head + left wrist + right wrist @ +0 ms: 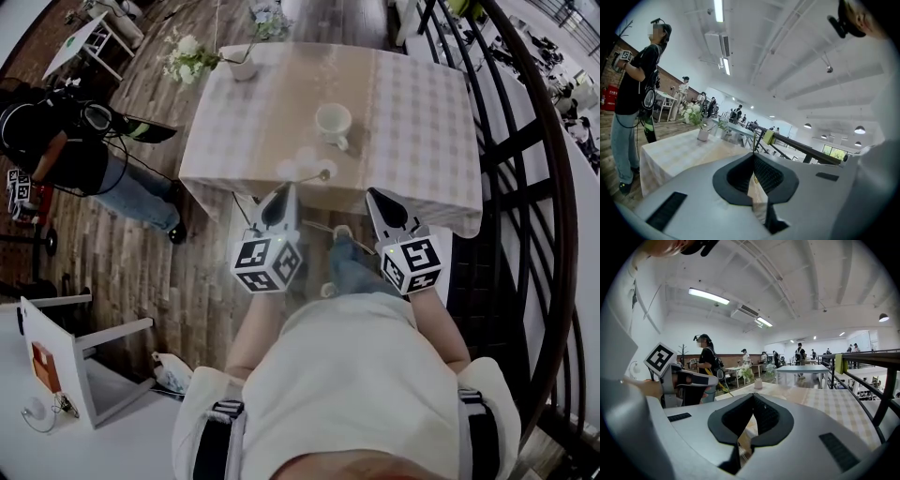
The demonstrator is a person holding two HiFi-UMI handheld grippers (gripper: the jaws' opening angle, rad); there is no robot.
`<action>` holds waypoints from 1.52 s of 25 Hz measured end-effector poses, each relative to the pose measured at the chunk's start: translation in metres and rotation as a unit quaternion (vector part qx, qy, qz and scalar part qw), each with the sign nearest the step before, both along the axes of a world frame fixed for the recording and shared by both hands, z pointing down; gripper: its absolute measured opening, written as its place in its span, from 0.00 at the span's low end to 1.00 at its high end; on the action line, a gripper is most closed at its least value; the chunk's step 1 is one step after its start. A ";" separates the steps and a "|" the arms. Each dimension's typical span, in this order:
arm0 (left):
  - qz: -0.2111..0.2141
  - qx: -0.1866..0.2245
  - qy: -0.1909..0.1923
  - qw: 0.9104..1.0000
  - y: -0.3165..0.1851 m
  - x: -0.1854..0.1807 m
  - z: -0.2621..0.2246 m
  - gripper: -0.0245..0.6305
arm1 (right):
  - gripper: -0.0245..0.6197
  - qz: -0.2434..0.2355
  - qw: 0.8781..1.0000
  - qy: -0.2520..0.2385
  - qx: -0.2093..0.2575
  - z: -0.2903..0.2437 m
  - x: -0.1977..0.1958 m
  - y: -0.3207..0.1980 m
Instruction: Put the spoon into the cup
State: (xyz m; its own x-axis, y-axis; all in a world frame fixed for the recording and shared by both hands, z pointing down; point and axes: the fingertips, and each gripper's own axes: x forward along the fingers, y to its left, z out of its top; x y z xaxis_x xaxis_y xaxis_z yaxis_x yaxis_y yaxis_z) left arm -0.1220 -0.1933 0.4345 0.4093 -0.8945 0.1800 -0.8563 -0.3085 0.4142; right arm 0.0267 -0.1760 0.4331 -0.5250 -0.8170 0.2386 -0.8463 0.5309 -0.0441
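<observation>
Cup point(333, 123) white, handled, upright.

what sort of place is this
Probably a café-style corner of a big open hall: a clothed table with a cup and flower vase, more tables and strip lights behind.

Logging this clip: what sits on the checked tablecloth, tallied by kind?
Cup: 1
Spoon: 1
Vase of flowers: 1
Total: 3
</observation>
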 end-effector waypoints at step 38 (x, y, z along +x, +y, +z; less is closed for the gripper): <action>0.009 -0.098 -0.038 0.994 -0.125 0.025 0.088 0.04 | 0.04 -0.039 0.998 -0.007 -0.038 0.038 0.000 -0.135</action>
